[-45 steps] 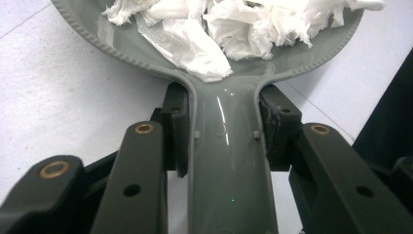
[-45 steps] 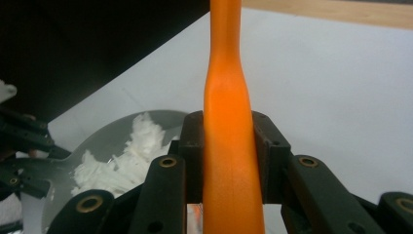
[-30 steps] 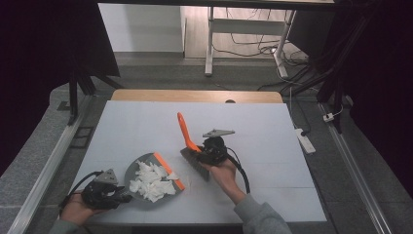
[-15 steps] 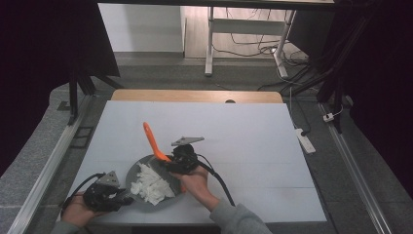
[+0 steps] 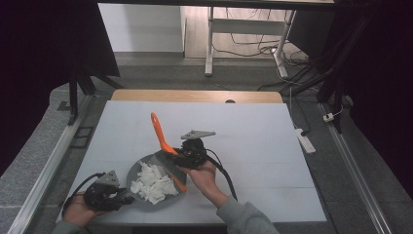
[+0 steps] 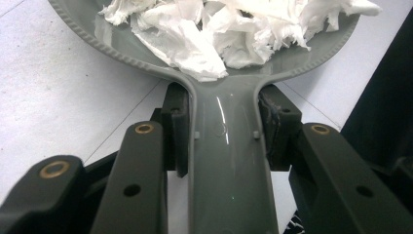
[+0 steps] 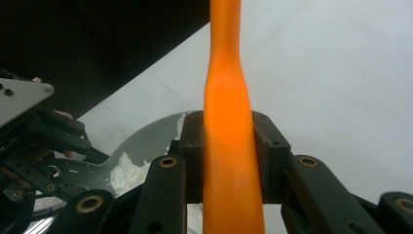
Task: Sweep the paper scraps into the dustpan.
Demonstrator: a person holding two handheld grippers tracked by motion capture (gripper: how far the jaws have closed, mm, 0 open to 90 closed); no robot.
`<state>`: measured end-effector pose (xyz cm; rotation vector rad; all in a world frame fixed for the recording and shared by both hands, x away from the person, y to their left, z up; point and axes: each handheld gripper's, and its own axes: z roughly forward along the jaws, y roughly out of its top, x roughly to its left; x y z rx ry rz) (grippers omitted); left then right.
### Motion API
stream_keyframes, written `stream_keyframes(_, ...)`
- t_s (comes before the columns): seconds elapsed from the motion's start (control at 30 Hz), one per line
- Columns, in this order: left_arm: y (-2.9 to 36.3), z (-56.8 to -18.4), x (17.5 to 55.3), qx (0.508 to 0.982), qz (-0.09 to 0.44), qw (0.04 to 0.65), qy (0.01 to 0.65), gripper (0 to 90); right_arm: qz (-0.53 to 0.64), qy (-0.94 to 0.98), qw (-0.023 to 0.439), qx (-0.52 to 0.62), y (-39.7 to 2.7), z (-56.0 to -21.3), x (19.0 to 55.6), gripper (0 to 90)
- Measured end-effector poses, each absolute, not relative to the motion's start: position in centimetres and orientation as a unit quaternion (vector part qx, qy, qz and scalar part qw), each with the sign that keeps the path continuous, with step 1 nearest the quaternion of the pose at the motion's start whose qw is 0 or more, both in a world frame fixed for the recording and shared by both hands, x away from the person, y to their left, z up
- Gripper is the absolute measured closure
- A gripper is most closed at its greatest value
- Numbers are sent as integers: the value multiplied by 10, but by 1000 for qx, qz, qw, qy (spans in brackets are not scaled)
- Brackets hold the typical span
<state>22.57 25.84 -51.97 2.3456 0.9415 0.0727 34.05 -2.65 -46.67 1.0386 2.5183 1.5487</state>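
On the table, left gripper (image 5: 104, 195) jaws clamp the dustpan (image 5: 146, 183); right gripper (image 5: 191, 155) jaws clamp the brush (image 5: 160, 134).

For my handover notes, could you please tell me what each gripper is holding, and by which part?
The left gripper clamps the grey dustpan by its handle, near the pan. The right gripper clamps the orange brush by its handle.

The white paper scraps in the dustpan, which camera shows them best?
The high view: the whole pile of paper scraps lies in the grey dustpan. The left gripper view shows only the near edge, close up; the right gripper view shows a sliver.
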Motion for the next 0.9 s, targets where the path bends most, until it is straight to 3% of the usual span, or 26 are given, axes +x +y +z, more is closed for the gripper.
stream_keyframes(0.9, 258, -517, 230, 854, 62, 321, 405, 619, 506, 784, 43, 358, -102, -461, 348, 703)
